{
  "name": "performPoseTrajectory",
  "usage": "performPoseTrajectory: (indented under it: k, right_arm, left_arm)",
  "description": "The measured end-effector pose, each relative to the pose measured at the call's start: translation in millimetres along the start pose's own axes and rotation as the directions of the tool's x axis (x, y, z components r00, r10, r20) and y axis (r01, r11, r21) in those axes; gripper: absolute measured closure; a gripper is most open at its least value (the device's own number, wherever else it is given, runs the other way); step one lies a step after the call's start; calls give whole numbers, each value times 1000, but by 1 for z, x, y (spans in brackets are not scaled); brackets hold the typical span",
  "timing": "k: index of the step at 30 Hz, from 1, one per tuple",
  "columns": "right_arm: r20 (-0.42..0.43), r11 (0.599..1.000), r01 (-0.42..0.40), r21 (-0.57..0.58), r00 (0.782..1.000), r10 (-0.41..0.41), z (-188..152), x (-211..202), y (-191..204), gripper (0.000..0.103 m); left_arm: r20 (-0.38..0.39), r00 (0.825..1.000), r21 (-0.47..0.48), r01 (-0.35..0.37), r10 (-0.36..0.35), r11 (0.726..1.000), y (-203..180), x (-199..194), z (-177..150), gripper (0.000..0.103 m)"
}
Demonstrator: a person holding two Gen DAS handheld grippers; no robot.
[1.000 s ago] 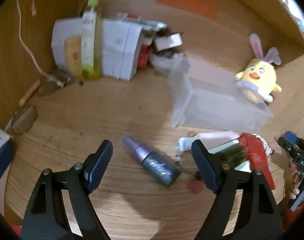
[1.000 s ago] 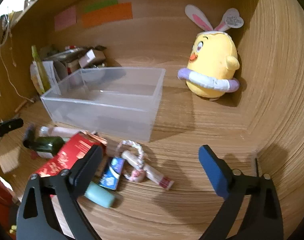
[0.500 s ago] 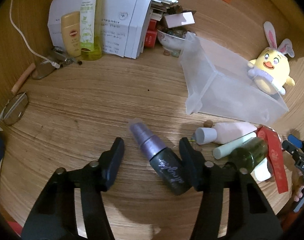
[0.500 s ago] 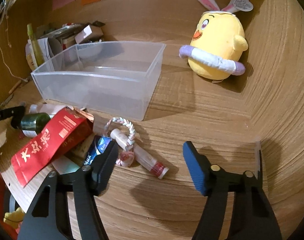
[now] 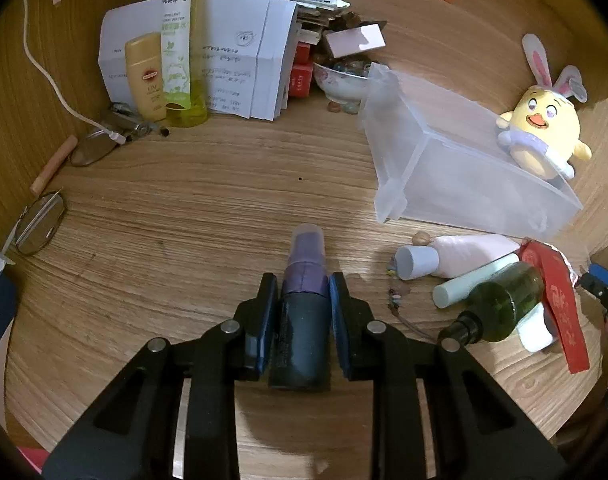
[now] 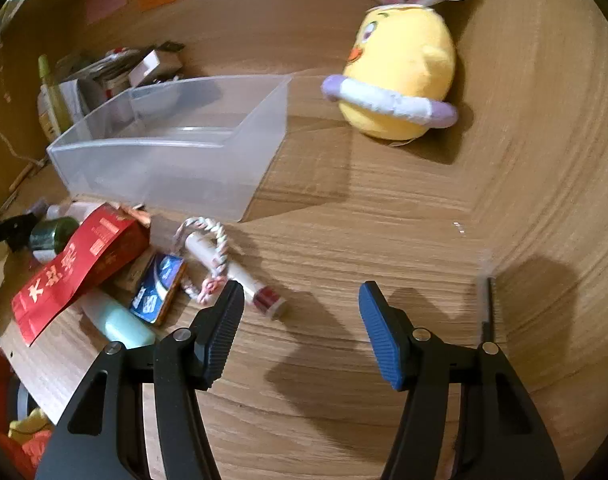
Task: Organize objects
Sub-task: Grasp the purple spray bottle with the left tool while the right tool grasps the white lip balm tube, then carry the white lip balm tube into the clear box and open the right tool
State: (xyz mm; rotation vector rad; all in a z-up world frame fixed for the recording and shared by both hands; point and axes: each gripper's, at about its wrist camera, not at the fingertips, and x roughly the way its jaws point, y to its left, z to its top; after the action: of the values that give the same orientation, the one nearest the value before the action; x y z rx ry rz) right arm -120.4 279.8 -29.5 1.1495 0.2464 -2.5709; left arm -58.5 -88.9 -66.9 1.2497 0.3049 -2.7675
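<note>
My left gripper (image 5: 303, 286) is shut on a dark spray bottle with a purple cap (image 5: 304, 312) that lies along the fingers on the wooden desk. A clear plastic bin (image 5: 456, 164) stands to the right; it also shows in the right wrist view (image 6: 172, 152). My right gripper (image 6: 300, 298) is open and empty above the desk. Just left of it lie a small tube with a red end (image 6: 232, 272), a pink-white braided ring (image 6: 208, 248) and a blue packet (image 6: 158, 286).
A pink bottle (image 5: 460, 256), a mint tube (image 5: 472, 280), a green bottle (image 5: 500, 304) and a red ribbon (image 5: 560, 304) lie right of the spray bottle. A yellow bunny plush (image 6: 400, 76) sits beyond the bin. Papers, bottles (image 5: 182, 52) and a bowl (image 5: 340, 80) crowd the back.
My left gripper moved forward around the spray bottle and closed on it. My right gripper moved lower and closer to the small tube, its jaws a little narrower.
</note>
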Motion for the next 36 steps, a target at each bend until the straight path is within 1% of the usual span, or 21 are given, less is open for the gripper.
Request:
performPoseTrajectory:
  k: [1, 4, 7, 9, 12, 14, 15, 17, 18, 23, 26, 32, 36]
  right_arm:
    - [-7, 1000, -6, -17, 1000, 6, 1, 2, 3, 47]
    - [-25, 998, 12, -65, 1000, -13, 4, 11, 11, 47]
    - [-46, 996, -14, -89, 999, 10, 9, 20, 18, 47]
    - [-60, 995, -33, -98, 998, 28, 13, 26, 22, 50]
    - [-80, 992, -56, -109, 996, 48, 18, 33, 27, 58]
    - [-86, 991, -83, -104, 994, 74, 21, 36, 28, 69]
    - [-90, 990, -98, -97, 992, 89, 22, 37, 27, 73]
    - [-89, 991, -101, -90, 992, 93, 23, 37, 27, 85]
    - [-87, 991, -99, -87, 992, 92, 23, 37, 26, 88]
    - [-70, 994, -87, -67, 994, 82, 15, 31, 21, 89]
    - [-46, 995, -85, -45, 996, 83, 9, 21, 18, 89]
    - [39, 996, -93, -19, 995, 93, 10, -8, 14, 89]
    - [108, 993, -116, -29, 987, 119, 20, -27, 18, 89]
  left_arm:
    - [2, 1000, -4, 5, -5, 1000, 0, 0, 0, 77]
    - [11, 1000, -12, 17, -17, 1000, 2, -4, 0, 77]
    - [29, 999, -20, 29, -29, 999, 3, -9, 1, 77]
    - [46, 998, -21, 35, -34, 999, 3, -14, 2, 77]
    - [68, 997, -19, 43, -42, 999, 2, -19, 4, 78]
    - [83, 995, -19, 51, -49, 998, 1, -23, 5, 78]
    - [91, 994, -21, 56, -54, 998, 0, -25, 6, 78]
    - [104, 992, -22, 68, -66, 997, -2, -28, 8, 78]
    - [111, 991, -20, 74, -71, 997, -4, -30, 9, 78]
    - [139, 986, -4, 94, -93, 996, -14, -39, 15, 78]
    - [149, 983, 10, 102, -102, 995, -22, -42, 17, 78]
    - [166, 979, 31, 114, -118, 993, -35, -48, 23, 78]
    - [189, 975, 41, 110, -116, 993, -42, -53, 29, 78]
